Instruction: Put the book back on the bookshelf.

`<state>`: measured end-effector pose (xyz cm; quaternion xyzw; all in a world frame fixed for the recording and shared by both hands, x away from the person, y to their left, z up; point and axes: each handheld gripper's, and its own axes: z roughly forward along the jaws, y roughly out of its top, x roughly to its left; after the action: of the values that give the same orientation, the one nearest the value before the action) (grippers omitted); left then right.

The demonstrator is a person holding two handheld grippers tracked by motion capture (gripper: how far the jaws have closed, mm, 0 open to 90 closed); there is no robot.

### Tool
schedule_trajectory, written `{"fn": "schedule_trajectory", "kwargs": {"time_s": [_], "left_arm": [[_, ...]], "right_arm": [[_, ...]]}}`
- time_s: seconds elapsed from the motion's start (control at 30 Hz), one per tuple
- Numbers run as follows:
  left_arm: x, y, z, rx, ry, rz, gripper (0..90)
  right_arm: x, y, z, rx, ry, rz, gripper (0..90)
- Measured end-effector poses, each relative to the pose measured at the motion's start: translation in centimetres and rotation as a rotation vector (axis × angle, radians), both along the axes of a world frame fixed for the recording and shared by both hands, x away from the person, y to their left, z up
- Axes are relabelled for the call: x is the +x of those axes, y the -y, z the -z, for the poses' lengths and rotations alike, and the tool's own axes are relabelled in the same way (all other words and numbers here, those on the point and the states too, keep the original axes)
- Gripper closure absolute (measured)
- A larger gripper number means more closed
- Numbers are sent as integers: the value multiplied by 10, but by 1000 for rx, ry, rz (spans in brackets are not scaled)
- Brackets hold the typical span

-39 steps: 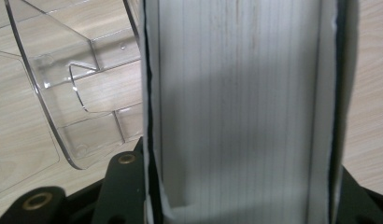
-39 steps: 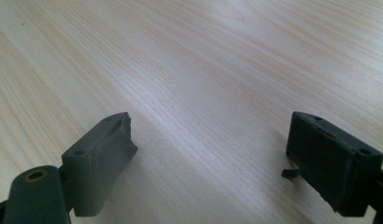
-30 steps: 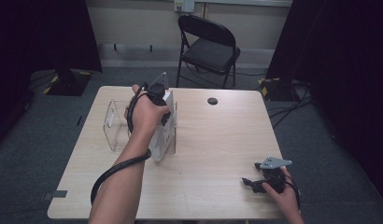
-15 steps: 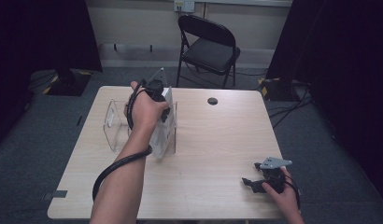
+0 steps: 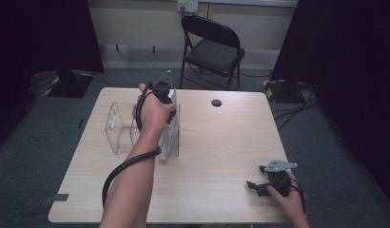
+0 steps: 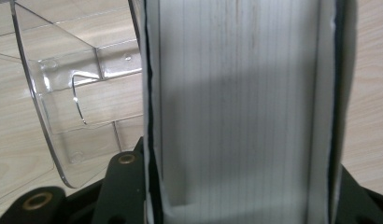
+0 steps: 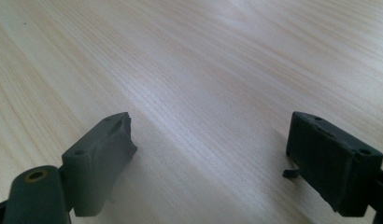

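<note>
Left gripper (image 5: 165,97) pinching book (image 6: 236,107); clear stand (image 6: 73,98) just beside. Lower book straight, slow. Right gripper (image 7: 210,163) spread, resting.

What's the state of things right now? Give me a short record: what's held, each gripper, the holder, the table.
held item: a thick book, page edges facing the left gripper's camera, standing on edge beside the clear plastic holder
left gripper: shut on the book, a jaw on each cover
right gripper: open, nothing between the jaws, low over the table at its near right corner
holder: on the table, on the book's left side in the high view
table, other: small dark round item near the far edge
</note>
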<state>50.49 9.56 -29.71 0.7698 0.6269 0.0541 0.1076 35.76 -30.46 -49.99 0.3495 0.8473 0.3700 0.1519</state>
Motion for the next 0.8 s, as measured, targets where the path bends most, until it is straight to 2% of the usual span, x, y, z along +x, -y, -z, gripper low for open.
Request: {"fn": "schedule_trajectory", "kwargs": {"time_s": [0.4, 0.5, 0.8], "left_arm": [[6, 1, 8, 0, 23, -32, 531], [7, 0, 8, -3, 11, -34, 531], [10, 1, 12, 1, 21, -58, 531]], "right_arm": [[0, 0, 0, -2, 0, -1, 135], [0, 0, 0, -2, 0, -1, 135], [0, 0, 0, -2, 0, -1, 135]]}}
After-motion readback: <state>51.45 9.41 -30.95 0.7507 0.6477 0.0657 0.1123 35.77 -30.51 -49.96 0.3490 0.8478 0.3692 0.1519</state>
